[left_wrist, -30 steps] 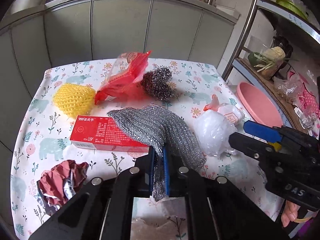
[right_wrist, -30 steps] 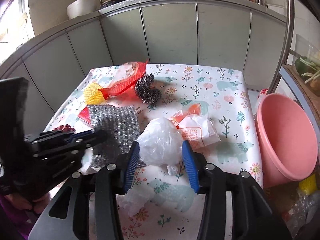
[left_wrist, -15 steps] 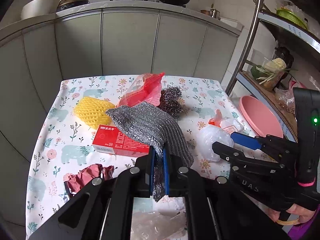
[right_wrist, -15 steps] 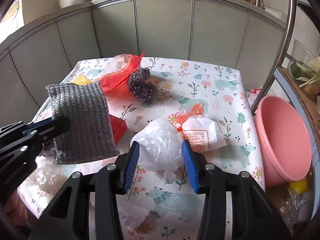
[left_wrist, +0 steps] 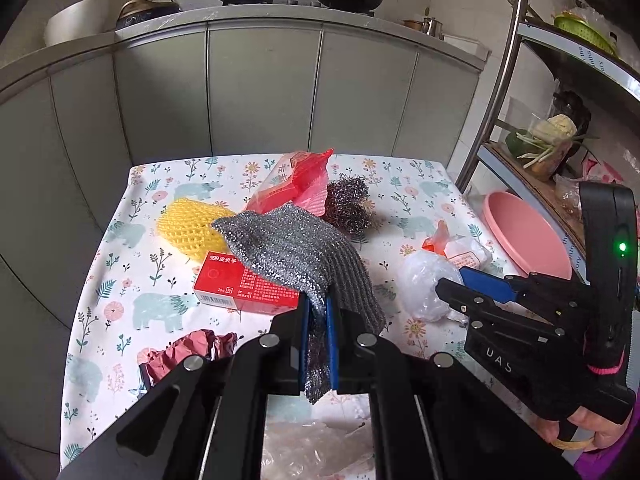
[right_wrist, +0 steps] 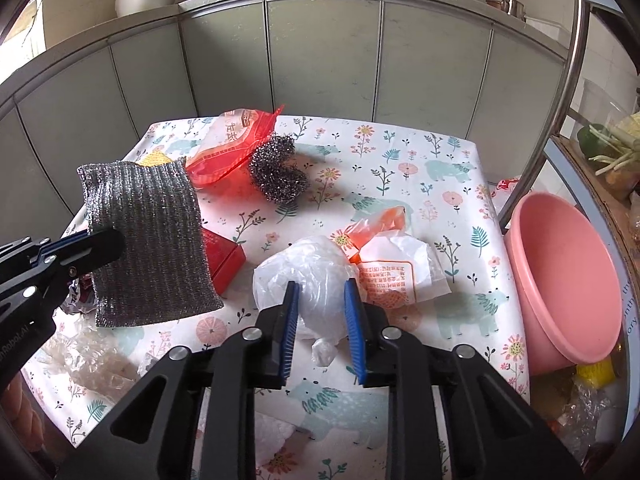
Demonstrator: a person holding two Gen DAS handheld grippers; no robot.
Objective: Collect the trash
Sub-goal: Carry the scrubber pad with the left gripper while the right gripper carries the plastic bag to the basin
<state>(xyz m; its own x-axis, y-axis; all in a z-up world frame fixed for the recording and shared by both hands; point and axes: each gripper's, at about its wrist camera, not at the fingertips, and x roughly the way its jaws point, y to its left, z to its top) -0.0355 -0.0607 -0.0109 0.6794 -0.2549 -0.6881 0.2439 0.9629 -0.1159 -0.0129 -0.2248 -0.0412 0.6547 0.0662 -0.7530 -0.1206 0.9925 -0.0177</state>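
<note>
The soft, light white plastic bag [right_wrist: 316, 280] is being squeezed by the right gripper [right_wrist: 322, 320], whose jaws have just been closing; the silver scouring cloth [left_wrist: 296, 256], at nine o'clock from the bag, is being held clamped by the left gripper [left_wrist: 318, 344].

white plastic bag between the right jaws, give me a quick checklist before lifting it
1. White plastic bag sits between the right gripper jaws: ok; they have just been closing on it.
2. Jaws pressing firmly on the bag: cannot tell; the plastic bulges between them.
3. Orange and white packet clear of the grip: not ok; it lies against the bag's right side.
4. Left gripper grip on the silver scouring cloth: ok, clamped and held above the table.
5. Pink basin beside the table free of obstruction: ok.
6. Bag's knotted tail free of the jaws: ok.
</note>
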